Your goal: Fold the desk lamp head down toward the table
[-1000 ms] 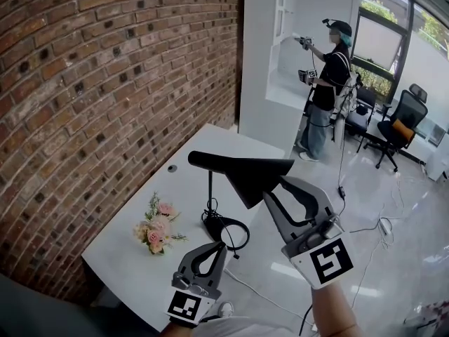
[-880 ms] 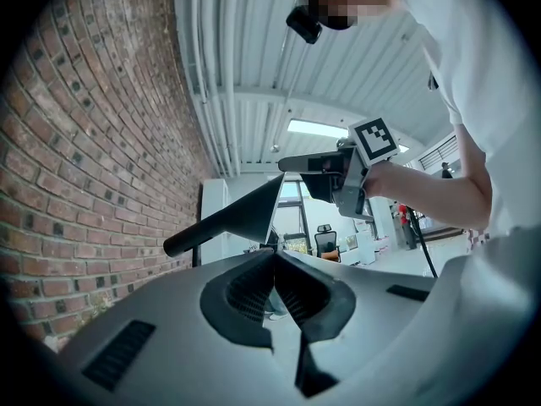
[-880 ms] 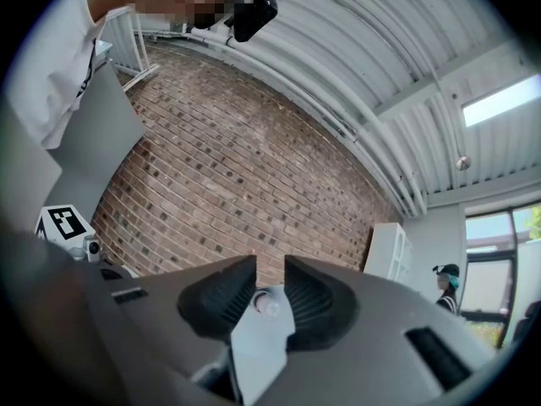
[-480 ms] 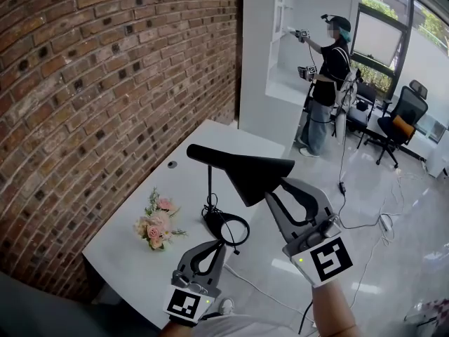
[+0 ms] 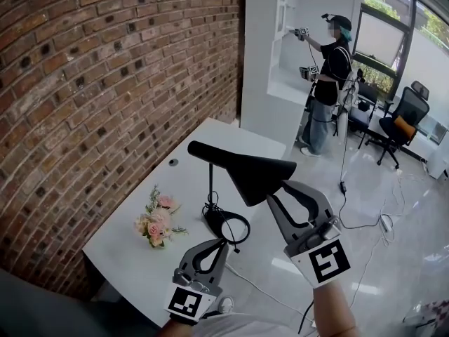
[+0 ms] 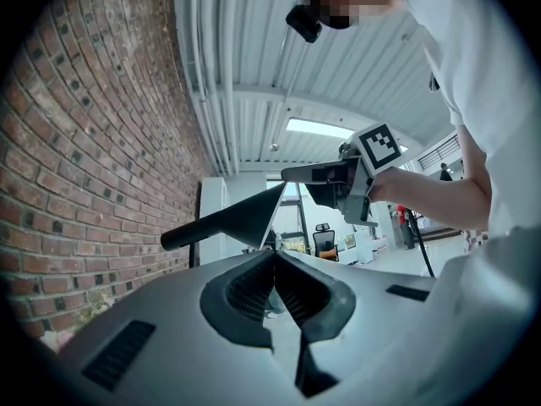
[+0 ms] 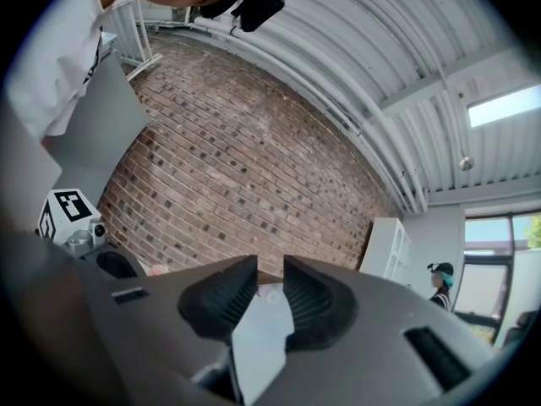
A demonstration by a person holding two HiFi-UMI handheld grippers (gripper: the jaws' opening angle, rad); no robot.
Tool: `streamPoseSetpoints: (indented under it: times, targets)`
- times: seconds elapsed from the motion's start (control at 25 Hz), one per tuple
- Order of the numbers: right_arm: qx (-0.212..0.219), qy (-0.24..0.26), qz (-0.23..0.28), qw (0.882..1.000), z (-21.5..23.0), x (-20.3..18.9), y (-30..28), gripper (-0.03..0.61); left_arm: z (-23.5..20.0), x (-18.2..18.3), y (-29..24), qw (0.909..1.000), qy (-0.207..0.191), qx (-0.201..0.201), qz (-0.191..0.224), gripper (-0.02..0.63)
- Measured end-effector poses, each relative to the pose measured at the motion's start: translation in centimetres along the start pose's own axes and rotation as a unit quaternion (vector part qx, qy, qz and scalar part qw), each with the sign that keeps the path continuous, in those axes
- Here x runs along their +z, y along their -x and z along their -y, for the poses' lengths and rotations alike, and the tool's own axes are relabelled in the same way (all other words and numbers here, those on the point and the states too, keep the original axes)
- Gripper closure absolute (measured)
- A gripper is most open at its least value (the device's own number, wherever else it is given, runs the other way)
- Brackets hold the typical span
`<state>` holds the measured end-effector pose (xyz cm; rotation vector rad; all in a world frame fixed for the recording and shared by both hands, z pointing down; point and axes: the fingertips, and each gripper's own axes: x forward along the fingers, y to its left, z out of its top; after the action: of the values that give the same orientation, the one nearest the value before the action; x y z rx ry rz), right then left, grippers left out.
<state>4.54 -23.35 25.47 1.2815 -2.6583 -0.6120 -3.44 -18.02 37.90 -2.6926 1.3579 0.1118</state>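
Lamp head [image 5: 245,170] rim just beside parted right gripper [image 5: 272,197]; left gripper [image 5: 223,243] closed.

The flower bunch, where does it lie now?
In the head view, the flower bunch lies on the table's left part, left of the lamp base.

Black lamp [image 5: 238,167]: the conical head [image 5: 261,177] lies roughly level, wide end to the right, on a thin upright stem [image 5: 210,188]. The round base [image 5: 212,221] rests on the white table [image 5: 133,258], with the cord [image 5: 243,229] looped beside it.
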Motion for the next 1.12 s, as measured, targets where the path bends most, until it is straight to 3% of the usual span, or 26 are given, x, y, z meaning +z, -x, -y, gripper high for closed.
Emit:
streamPoseSetpoints:
  times: [1.12]
  targets:
    - [0.01,-0.002,-0.042,0.999,-1.5,-3.8,1.0,0.48,-0.2,-0.8,-0.3,0.9999,0.009,-0.007,-0.003,0.606]
